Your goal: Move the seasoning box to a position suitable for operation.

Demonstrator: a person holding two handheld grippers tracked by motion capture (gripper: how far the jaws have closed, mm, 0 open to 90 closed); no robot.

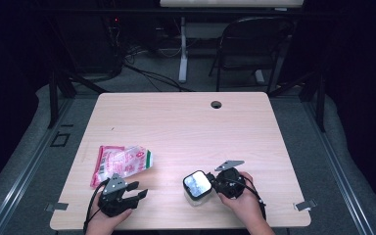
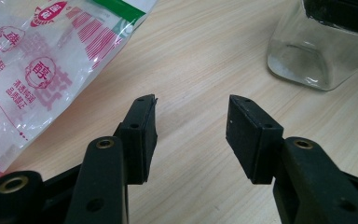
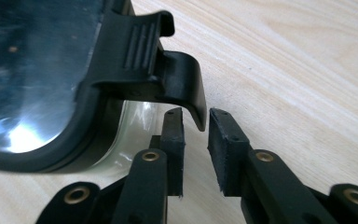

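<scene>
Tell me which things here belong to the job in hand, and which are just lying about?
In the job:
- glass jar with a black clip lid
- lid's clip tab, sitting at the right gripper, jaws slightly apart

Lying about:
- printed plastic packet, near the left gripper, whose jaws are open and empty
- folding chair beyond the table

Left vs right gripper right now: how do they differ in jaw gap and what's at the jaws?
The left gripper has its jaws wide apart over bare table; the right gripper has a narrow gap. Nothing sits between the left gripper's pads; the right gripper's pads flank the black latch tab of the glass jar without pressing it. The left gripper lies beside the snack bag. Both rest low near the table's front edge.
</scene>
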